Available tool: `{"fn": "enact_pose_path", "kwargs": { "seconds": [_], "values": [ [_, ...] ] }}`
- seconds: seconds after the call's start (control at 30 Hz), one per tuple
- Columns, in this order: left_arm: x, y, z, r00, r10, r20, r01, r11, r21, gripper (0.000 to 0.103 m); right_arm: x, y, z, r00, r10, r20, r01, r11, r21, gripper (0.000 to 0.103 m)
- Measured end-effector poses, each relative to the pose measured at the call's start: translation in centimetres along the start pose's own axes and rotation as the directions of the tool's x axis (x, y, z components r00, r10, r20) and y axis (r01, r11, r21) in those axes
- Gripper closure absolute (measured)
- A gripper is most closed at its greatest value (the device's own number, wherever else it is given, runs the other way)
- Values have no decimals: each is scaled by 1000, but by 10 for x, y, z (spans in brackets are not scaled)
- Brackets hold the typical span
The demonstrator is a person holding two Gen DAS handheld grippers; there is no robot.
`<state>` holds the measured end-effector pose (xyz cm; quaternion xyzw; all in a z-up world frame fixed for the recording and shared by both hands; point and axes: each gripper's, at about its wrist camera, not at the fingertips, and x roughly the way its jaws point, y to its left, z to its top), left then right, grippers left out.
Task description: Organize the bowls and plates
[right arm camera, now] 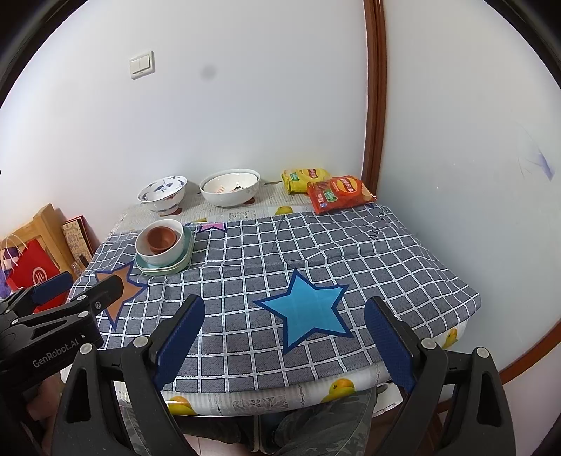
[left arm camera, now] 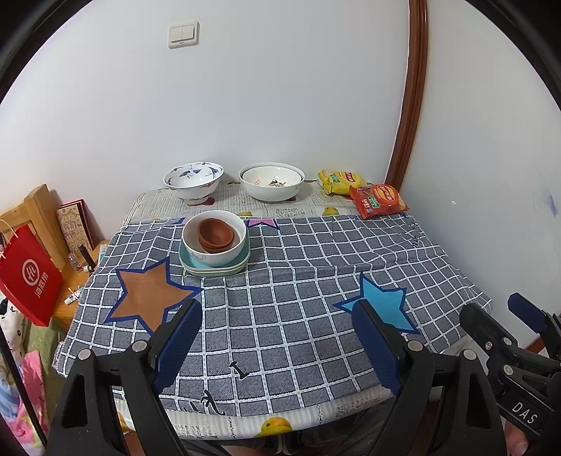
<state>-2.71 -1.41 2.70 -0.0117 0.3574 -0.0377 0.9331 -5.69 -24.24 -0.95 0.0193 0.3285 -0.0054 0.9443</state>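
Grey checked cloth (left arm camera: 280, 280) with white grid lines is covering most of a small table, and a paler printed cover (left arm camera: 228, 205) with fruit pictures is showing along the far strip and the near edge. A brown star (left arm camera: 147, 298) and a blue star (right arm camera: 308, 312) are lying flat on the cloth, one toward the left and one toward the right. White walls are closing in the corner behind, with a double light switch (left arm camera: 183, 34) high on the back wall and a brown wooden trim (left arm camera: 412, 91) running up the corner. On the far right of the table a yellow snack bag (left arm camera: 340, 181) and a red snack bag (left arm camera: 378, 200) are lying side by side, touching. A red paper bag (left arm camera: 29, 277) is hanging to the left of the table, near a wooden frame. The stack (left arm camera: 214, 243) is sitting at the far left of the cloth: pale green plates at the bottom, a white bowl on them, and brown bowls nested inside it. Behind it, on the printed strip, a blue-patterned bowl (left arm camera: 193, 180) and a wide white bowl (left arm camera: 271, 180) are standing apart from each other. The left gripper (left arm camera: 277, 322) and the right gripper (right arm camera: 284, 324) are both hovering over the near edge with jaws spread wide and nothing between them.
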Motion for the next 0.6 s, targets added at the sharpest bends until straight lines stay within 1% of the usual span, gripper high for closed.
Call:
{"fn": "enact_pose_path", "kwargs": {
  "seconds": [0.6],
  "values": [
    [0, 1, 1, 1000, 7, 5, -7, 1000, -2, 16, -4, 3, -1, 1000, 0, 12, 0, 1000, -4, 12]
  ]
}}
